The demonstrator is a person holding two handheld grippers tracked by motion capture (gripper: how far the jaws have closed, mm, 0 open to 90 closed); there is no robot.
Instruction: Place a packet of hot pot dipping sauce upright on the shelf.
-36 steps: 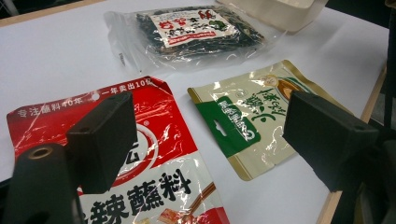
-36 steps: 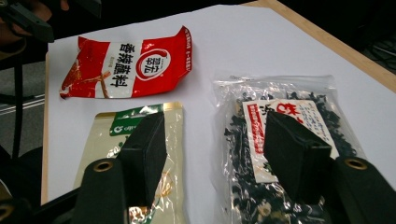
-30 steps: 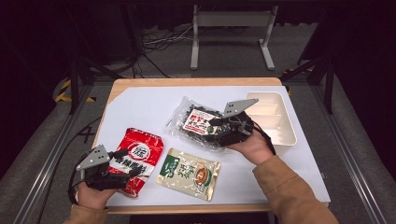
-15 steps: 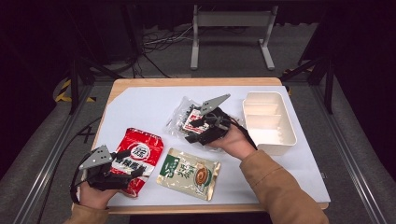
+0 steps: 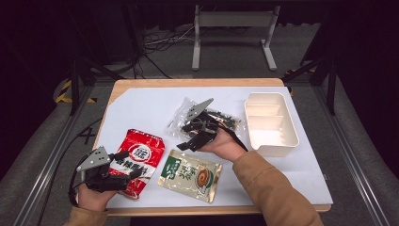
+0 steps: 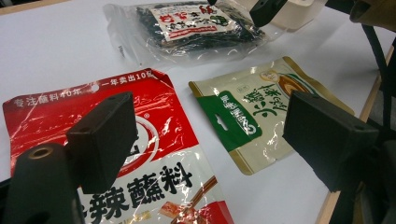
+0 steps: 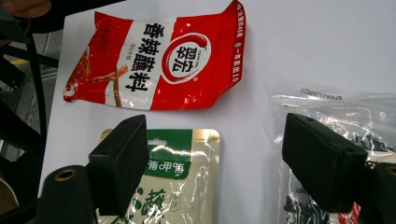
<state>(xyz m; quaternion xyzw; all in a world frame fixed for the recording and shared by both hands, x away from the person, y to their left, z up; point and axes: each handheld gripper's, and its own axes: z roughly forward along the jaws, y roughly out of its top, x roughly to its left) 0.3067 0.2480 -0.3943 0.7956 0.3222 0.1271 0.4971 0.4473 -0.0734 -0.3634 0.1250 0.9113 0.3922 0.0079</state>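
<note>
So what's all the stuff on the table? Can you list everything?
Shiny red snack packet: one, red and white, front left of the table, flat.
Beige and green foil pouch: one, front middle, flat, beside the red packet.
Clear plastic bag of dark dried bits: one, see-through with a red and white label, middle of the table.
Cream plastic divided tray: one, cream, right side, nothing in it.
White table mat: one, white, over the wooden tabletop.
Left tongs: black, open, over the red packet's near end.
Right tongs: black, open, just been opening, nothing between them, between clear bag and pouch.
</note>
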